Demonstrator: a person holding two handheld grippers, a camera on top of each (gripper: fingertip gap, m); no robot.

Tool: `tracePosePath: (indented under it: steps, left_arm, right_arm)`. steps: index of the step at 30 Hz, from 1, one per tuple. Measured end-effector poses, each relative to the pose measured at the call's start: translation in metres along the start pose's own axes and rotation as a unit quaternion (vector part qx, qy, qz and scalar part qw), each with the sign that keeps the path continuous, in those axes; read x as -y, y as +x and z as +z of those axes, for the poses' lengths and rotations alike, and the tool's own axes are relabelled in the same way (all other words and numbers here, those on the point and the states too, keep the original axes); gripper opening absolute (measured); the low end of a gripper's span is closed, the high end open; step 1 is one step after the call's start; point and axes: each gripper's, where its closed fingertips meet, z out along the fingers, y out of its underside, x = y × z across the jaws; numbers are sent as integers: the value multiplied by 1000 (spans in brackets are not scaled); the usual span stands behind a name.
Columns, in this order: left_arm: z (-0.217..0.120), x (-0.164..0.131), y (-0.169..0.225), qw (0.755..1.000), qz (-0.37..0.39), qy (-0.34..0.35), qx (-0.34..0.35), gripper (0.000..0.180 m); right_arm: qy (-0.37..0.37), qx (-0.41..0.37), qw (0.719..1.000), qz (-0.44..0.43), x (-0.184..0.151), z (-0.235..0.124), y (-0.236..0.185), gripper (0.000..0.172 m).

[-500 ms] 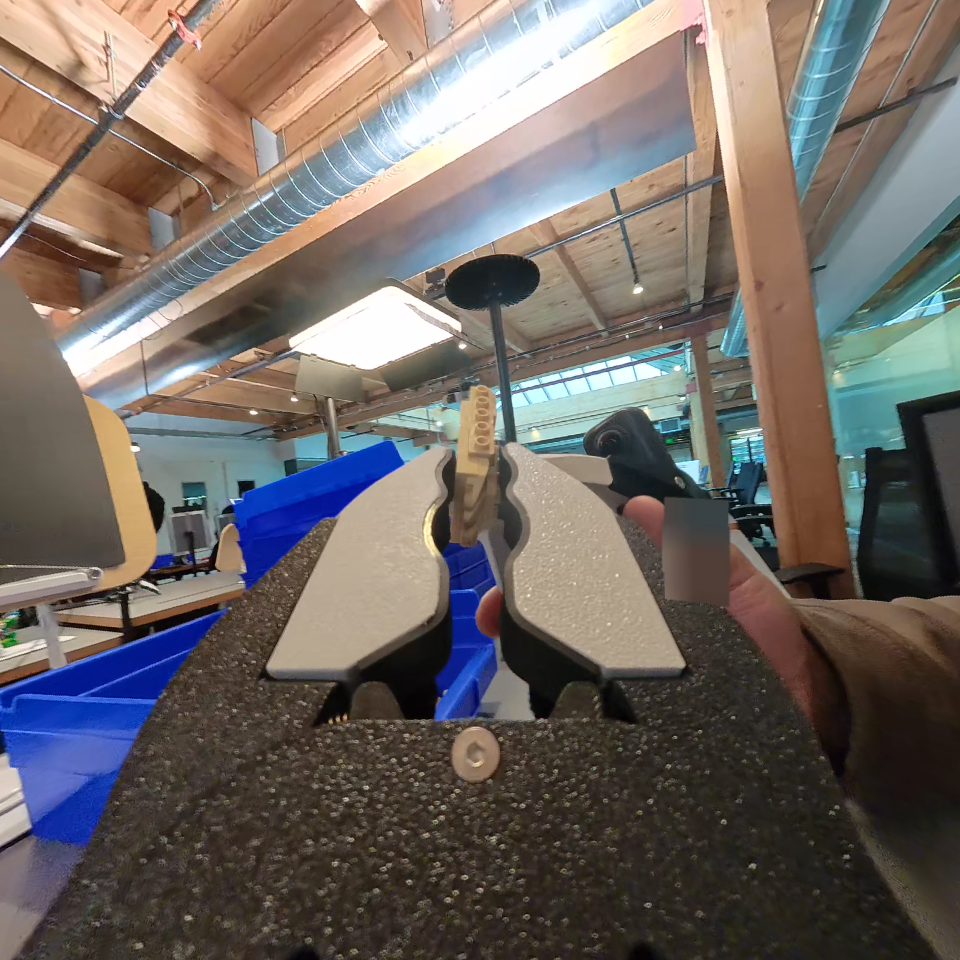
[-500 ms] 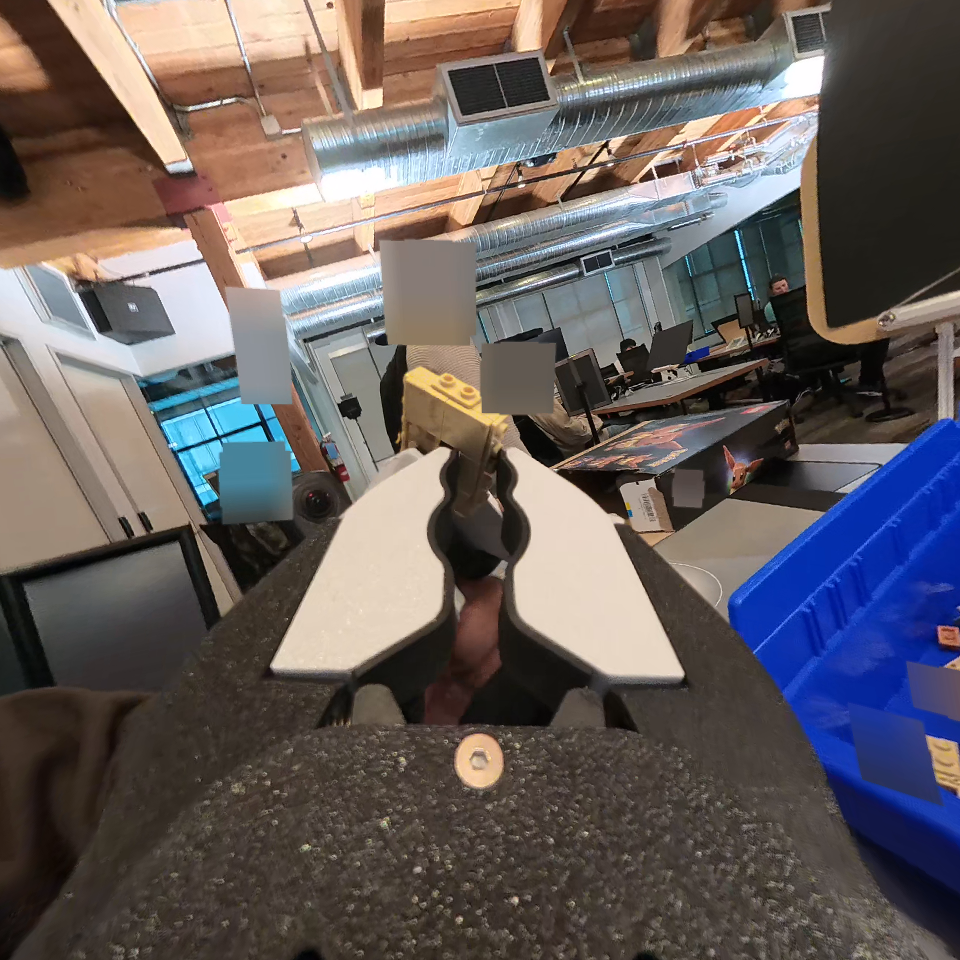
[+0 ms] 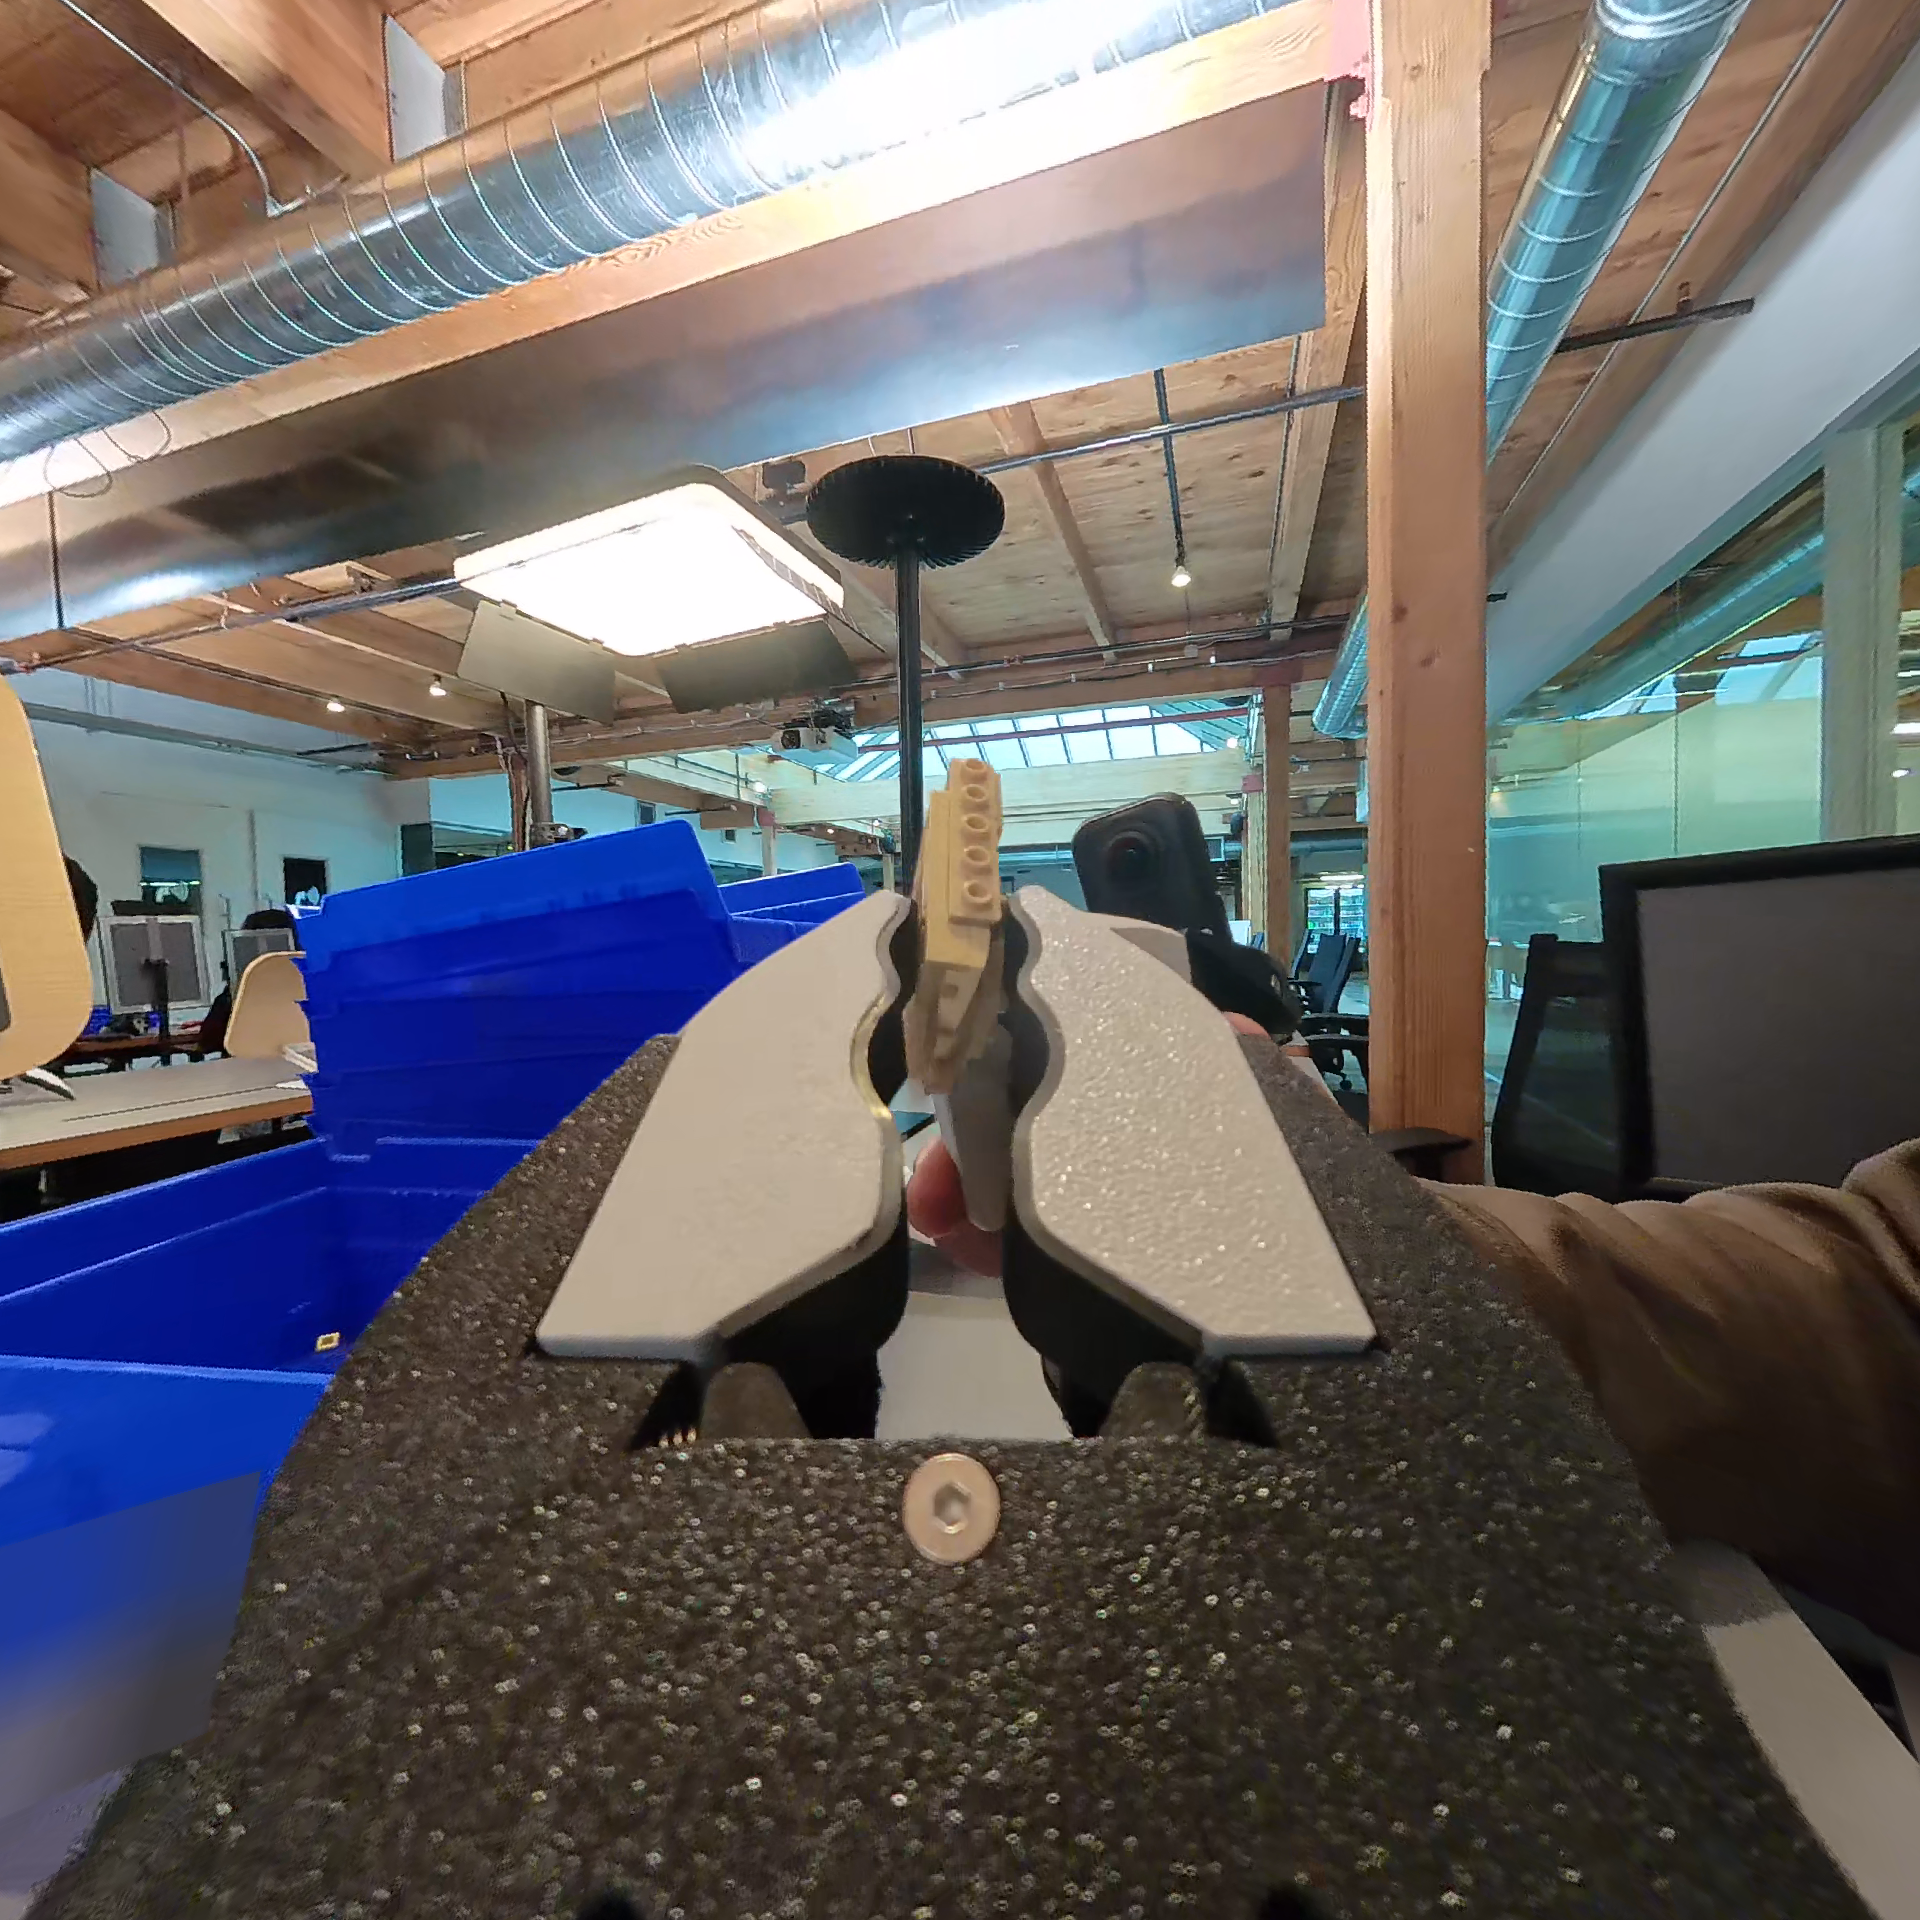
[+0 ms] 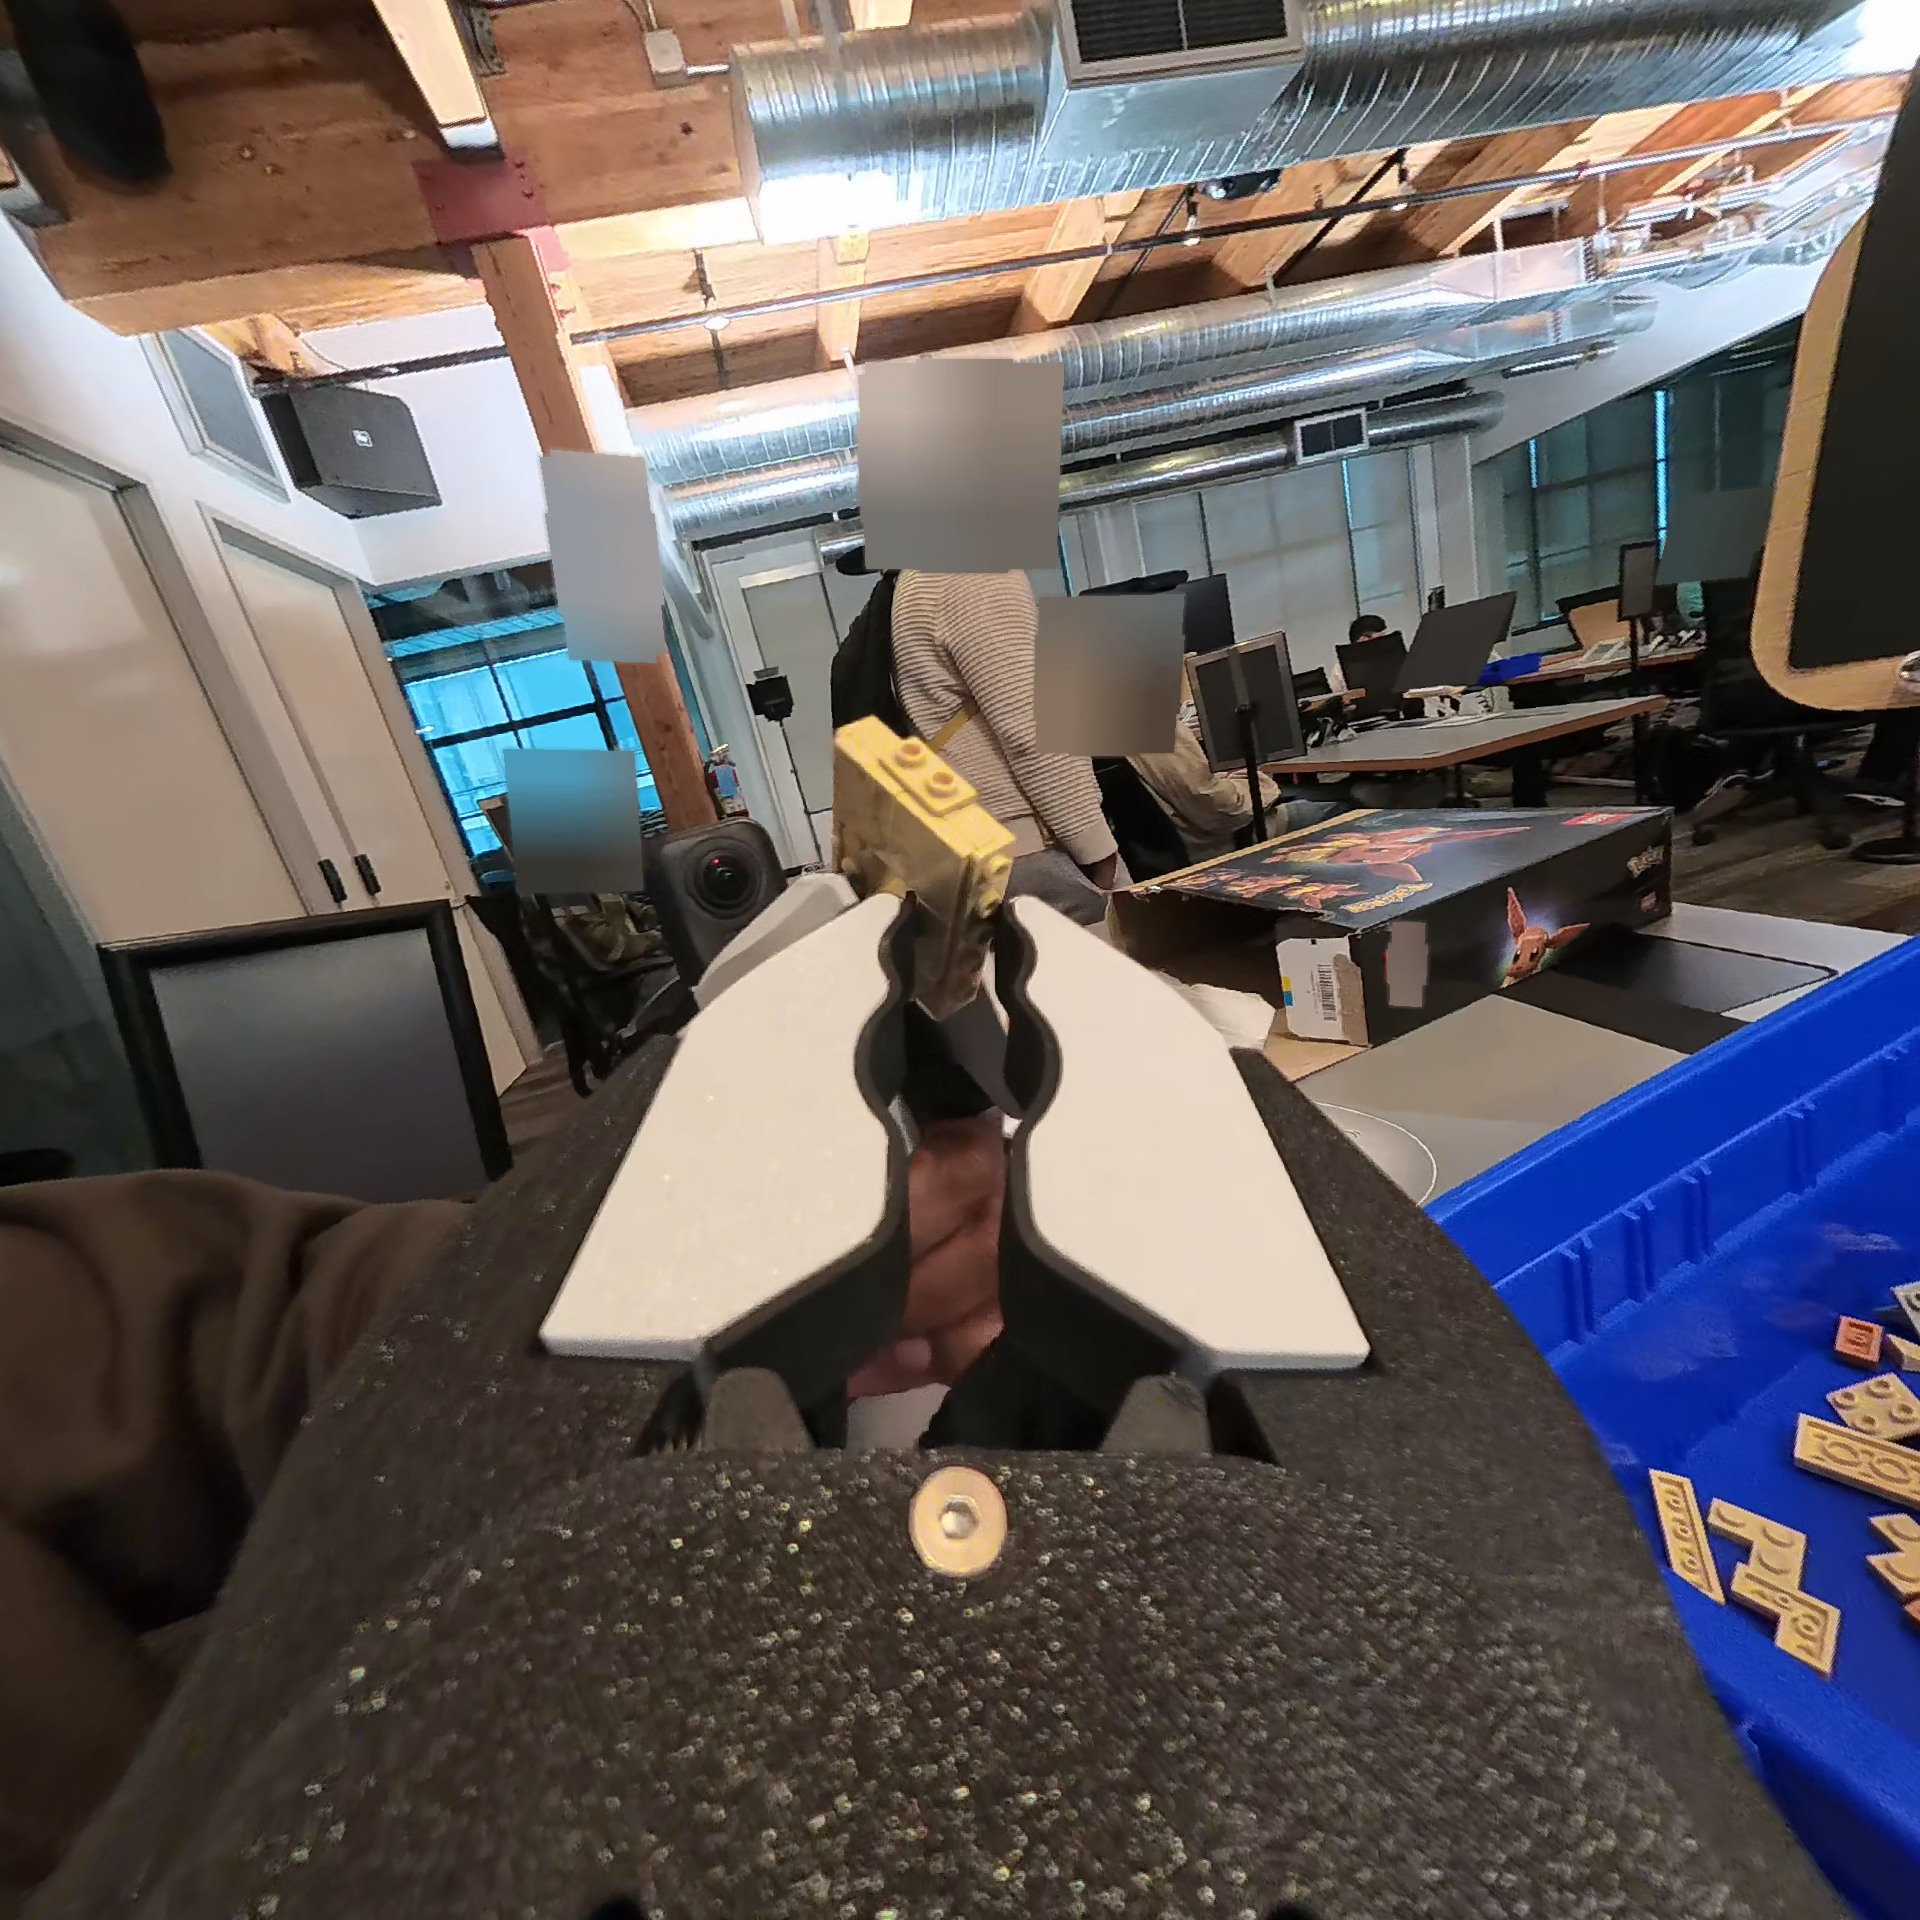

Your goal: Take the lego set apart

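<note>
Two tongs, both raised off the worktop and tilted up toward the wooden ceiling, both nearly closed on the same tan brick assembly (image 3: 954, 914). Left tongs (image 3: 956, 920): jaws narrowed to a small gap, tan plates wedged between the tips, both pads pressing its sides. A strip of studs runs up the piece above the tips, roughly upright. Right tongs (image 4: 948, 914): same narrow gap, gripping the tan assembly (image 4: 914, 831) from the opposite side; its wide flat face and two studs stick up and lean left above the tips.

Each view shows the other tool facing it: a black round-lens camera (image 3: 1148, 878) just right of the bricks in the left view, and the same sort of camera (image 4: 717, 878) just left of the bricks in the right view. A brown sleeve (image 3: 1683, 1351) comes in at the right edge of the left view, another sleeve (image 4: 177, 1382) at the left of the right view (fingers partly visible behind the jaws).

Blue bins (image 3: 499, 997) stacked to the left of the left tongs. Another blue bin (image 4: 1662, 1278) sits low right of the right tongs, with loose tan plates (image 4: 1766, 1569) lying in it. Dark printed box (image 4: 1455, 904) on the worktop (image 4: 1538, 1060) beyond, well apart from the tongs. Person in a striped sweater (image 4: 977, 707) standing in the background.
</note>
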Motion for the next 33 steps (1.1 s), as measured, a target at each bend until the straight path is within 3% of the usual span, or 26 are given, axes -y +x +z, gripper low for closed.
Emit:
tracePosePath:
  steps: [14, 17, 21, 25, 30, 33]
  left_arm:
    - [1, -2, 2, 999, -49, -2, -20, 15]
    - [1, -2, -2, 999, 25, -8, 23, 15]
    - [0, 0, -4, 982, 166, -9, 86, 15]
    - [0, 2, -3, 973, 210, -10, 99, 15]
    - [0, 2, 2, 990, 131, 0, 46, 16]
    - [-1, 2, 2, 994, 101, 4, 31, 16]
  right_arm:
    - [5, 33, 999, 14, 0, -4, -1, 14]
    - [17, -7, 1000, 22, 1, -1, 4, 14]
    - [46, -60, 997, 32, 3, 3, 8, 14]
    - [64, -64, 994, 67, 3, 3, 8, 14]
    - [78, -24, 990, 119, 4, 4, 2, 15]
    - [78, -25, 991, 109, 4, 4, 0, 13]
